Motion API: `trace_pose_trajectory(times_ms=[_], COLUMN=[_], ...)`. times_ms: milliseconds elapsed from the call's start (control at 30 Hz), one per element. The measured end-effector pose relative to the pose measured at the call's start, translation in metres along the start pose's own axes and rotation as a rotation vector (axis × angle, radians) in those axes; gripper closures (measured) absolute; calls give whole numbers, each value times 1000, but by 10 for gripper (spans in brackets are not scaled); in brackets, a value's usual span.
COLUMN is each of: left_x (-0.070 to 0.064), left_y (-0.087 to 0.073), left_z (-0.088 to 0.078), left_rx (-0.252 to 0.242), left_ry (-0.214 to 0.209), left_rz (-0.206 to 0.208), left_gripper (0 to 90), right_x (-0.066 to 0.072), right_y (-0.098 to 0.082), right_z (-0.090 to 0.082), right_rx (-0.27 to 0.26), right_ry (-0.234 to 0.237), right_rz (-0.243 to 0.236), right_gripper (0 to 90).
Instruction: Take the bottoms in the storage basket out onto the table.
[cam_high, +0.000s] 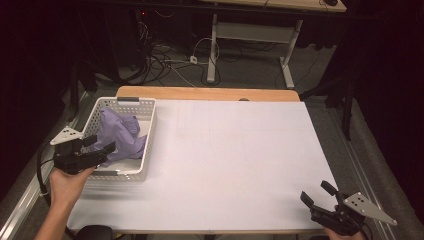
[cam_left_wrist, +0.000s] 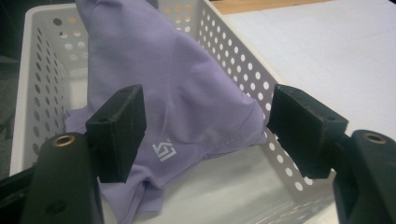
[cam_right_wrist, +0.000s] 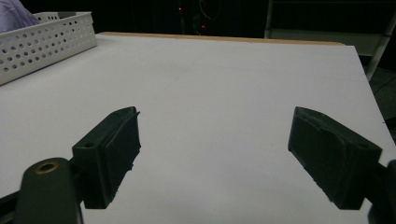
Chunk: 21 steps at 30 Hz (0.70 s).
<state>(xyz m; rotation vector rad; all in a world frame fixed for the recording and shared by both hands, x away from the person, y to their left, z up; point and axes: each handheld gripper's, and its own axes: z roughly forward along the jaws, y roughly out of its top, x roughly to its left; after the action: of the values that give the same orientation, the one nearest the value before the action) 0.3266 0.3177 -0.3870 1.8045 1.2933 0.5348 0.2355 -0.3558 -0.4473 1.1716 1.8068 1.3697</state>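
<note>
Inside white basket (cam_high: 145, 127), crumpled purple garment (cam_high: 120, 132)

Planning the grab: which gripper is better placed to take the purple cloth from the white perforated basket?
Left. The left gripper is open at the white perforated plastic basket, aimed at the crumpled purple cloth. The right gripper, also open, sits over bare table at the opposite near corner.

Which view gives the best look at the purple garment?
The left gripper view: the purple garment is close, its white logo readable. The high view shows it small, heaped in the white basket; the right gripper view catches just a corner.
</note>
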Motion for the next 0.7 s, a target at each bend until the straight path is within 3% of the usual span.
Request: trace_pose_trajectory(times_ms=[333, 700], left_x=[5, 17], left_y=[12, 26], left_z=[6, 15], left_rx=[43, 100], left_ry=[2, 45], left_rz=[-5, -6], left_gripper=[233, 182], right_x=[0, 0], right_y=[0, 0], right_z=[0, 0], right_rx=[0, 0], right_ry=[2, 5], right_rz=[-4, -6], right_gripper=[174, 173])
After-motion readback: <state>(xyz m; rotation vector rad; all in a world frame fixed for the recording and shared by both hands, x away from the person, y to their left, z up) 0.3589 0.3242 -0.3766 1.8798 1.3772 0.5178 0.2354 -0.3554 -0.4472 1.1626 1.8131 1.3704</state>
